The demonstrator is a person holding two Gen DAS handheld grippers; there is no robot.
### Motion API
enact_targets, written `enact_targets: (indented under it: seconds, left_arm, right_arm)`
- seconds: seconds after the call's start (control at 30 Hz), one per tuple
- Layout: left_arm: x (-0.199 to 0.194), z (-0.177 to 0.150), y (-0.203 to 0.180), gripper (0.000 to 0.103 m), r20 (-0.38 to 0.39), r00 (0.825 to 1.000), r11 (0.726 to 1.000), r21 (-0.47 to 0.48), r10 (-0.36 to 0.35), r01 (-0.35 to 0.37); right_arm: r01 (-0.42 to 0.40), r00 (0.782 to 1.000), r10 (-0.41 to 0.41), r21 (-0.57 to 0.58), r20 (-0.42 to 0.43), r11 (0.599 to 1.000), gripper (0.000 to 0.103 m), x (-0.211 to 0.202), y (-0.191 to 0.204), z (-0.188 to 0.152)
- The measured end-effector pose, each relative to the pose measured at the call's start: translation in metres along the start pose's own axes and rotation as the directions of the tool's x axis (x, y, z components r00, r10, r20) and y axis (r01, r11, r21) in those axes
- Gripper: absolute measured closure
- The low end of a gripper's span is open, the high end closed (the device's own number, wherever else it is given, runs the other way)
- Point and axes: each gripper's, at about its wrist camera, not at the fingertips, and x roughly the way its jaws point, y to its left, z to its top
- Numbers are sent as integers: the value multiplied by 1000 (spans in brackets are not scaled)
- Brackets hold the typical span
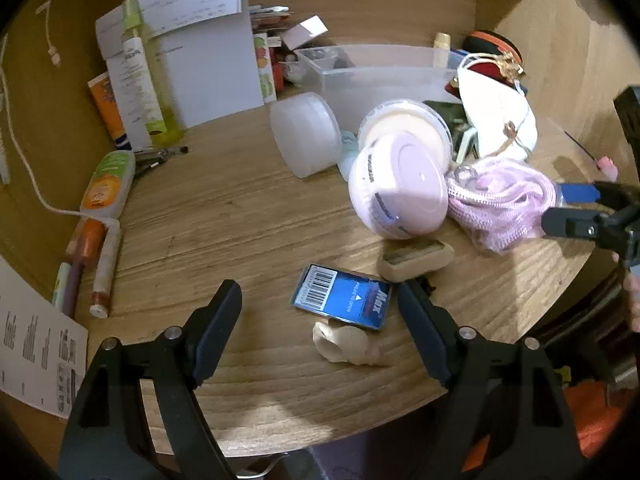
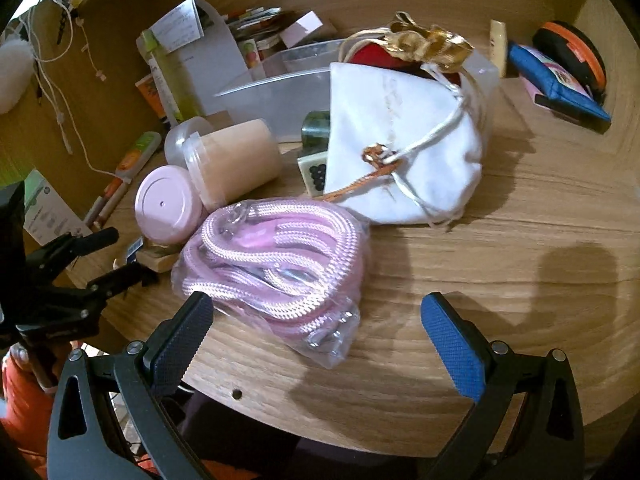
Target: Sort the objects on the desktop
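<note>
My left gripper (image 1: 320, 294) stands open just above the wooden desk (image 1: 224, 216). A blue staple box (image 1: 342, 300) and a pale seashell (image 1: 346, 346) lie between its fingers, untouched. A beige block (image 1: 416, 258) and a pink-lidded jar (image 1: 400, 188) sit just beyond. My right gripper (image 2: 316, 312) is wide open over the near end of a clear bag of pink rope (image 2: 272, 248), whose end lies by the gripper's left finger (image 2: 188, 332) with no pad pressing on it. The left wrist view shows the right gripper (image 1: 560, 206) beside that rope bag (image 1: 500, 200).
A clear plastic bin (image 1: 380, 76) stands at the back, with a white drawstring pouch (image 2: 400, 152) leaning in front. Tubes and bottles (image 1: 108, 184) and papers line the left wall. A blue pouch (image 2: 560, 84) lies far right. The desk's curved front edge (image 2: 360, 436) is close below both grippers.
</note>
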Motion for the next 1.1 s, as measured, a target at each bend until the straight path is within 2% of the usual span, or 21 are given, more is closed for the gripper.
enact_targets:
  seconds: [0.1, 0.2, 0.3, 0.47, 0.57, 0.73, 0.87, 0.9, 0.97, 1.1]
  left_arm:
    - [3, -1, 2, 32, -4, 1000, 1000, 11, -1, 1]
    - [4, 1, 5, 45, -2, 1000, 1000, -10, -24, 24]
    - [5, 1, 6, 54, 5, 1000, 999, -24, -28, 28]
    - [5, -1, 6, 56, 24, 999, 999, -36, -21, 21]
    - [4, 0, 7, 56, 32, 999, 999, -36, 17, -16]
    - [-5, 11, 13, 56, 68, 997, 998, -62, 27, -23]
    - [-13, 17, 14, 56, 96, 995, 997, -75, 35, -28]
    - [-16, 18, 14, 56, 102, 994, 996, -80, 33, -25]
    - [-22, 20, 14, 56, 113, 993, 996, -93, 29, -19]
    - [-33, 19, 10, 56, 129, 991, 995, -101, 32, -19]
  right_arm:
    - [1, 1000, -1, -15, -9, 1000, 0, 5, 6, 2]
    - [-8, 1000, 8, -38, -18, 999, 0, 9, 15, 5]
    - [-13, 1000, 11, -59, -28, 998, 0, 16, 26, 7]
    - [5, 1000, -6, -75, -23, 997, 0, 23, 34, 11]
    - [2, 1000, -3, -72, -12, 997, 1, 23, 31, 13]
    - [-24, 1000, 25, -55, 1, 998, 14, 18, 23, 12]
    - [-68, 998, 68, 1, -8, 998, 41, 8, 3, 14]
    - [-74, 997, 74, 15, -12, 997, 43, 6, -1, 14]
    - [-58, 998, 57, 30, 9, 998, 41, -5, -8, 13]
    - [-73, 995, 74, -18, 60, 997, 16, -27, 0, 15]
